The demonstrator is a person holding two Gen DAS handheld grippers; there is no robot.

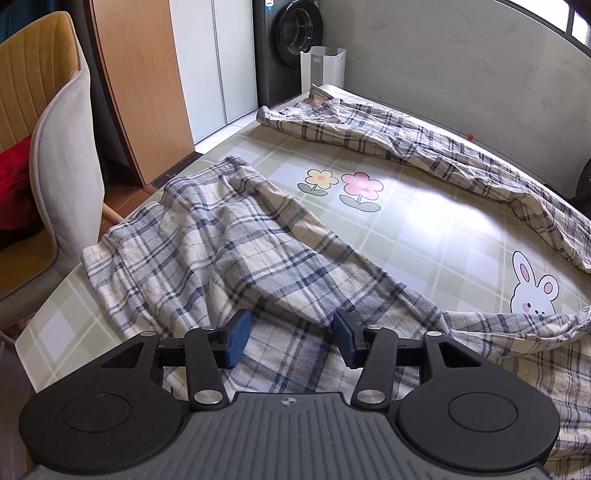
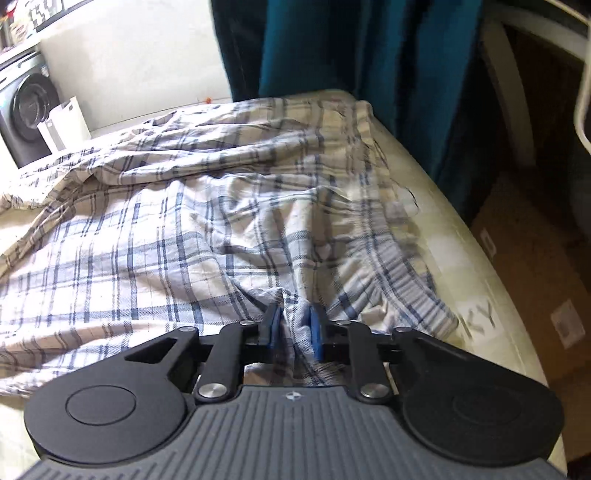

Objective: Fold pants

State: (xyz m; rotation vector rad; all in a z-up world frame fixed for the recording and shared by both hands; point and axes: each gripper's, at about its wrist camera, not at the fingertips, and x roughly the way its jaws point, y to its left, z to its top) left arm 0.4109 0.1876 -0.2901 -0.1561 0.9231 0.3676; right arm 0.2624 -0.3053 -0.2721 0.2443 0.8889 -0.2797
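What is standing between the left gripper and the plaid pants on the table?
Nothing visible. The left gripper is open, directly over the plaid pants, with only the cloth's own ridge between its pads. The right gripper is already shut on a fold of the pants.

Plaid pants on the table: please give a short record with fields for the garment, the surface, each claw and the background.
garment: plaid pants, spread and wrinkled, legs lying apart, not yet folded
surface: checked tablecloth with flower and rabbit prints
left claw: open, over the cloth, pads not pressing it
right claw: shut on a bunch of the pants fabric
background: washing machine, white bin, chair
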